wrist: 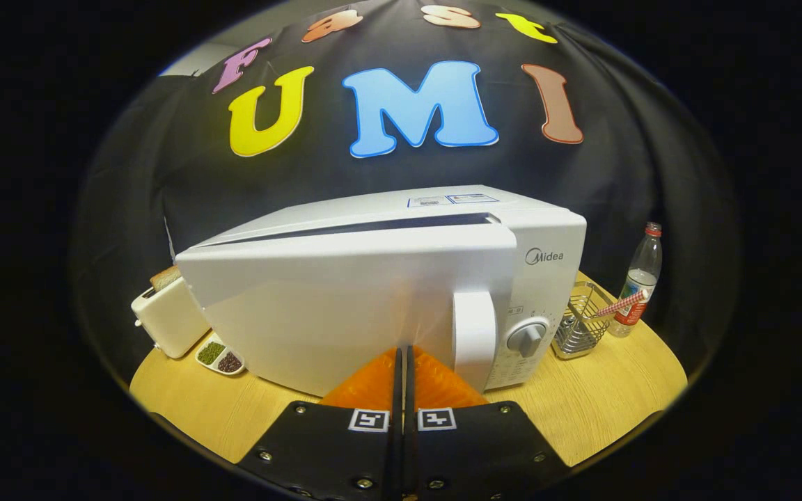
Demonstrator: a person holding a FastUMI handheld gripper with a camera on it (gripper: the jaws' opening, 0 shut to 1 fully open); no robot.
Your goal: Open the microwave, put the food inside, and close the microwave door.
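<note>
Gripper view: my gripper (pixel 404 351) has its fingers pressed together, only a thin slit between them, nothing held. The tips sit against the microwave door (pixel 345 306), just left of the handle (pixel 474 337); true contact I cannot tell. The door stands ajar: a dark gap runs along its top edge, against the microwave (pixel 540 243) body. The inside is hidden behind the door. Dial (pixel 526 339) is right of the handle. Toaster (pixel 168 316) with bread and a small dish (pixel 220 358) are partly cut off by the door. Wire basket (pixel 580 327) and bottle (pixel 639 278) stand on the table (pixel 610 396), right.
</note>
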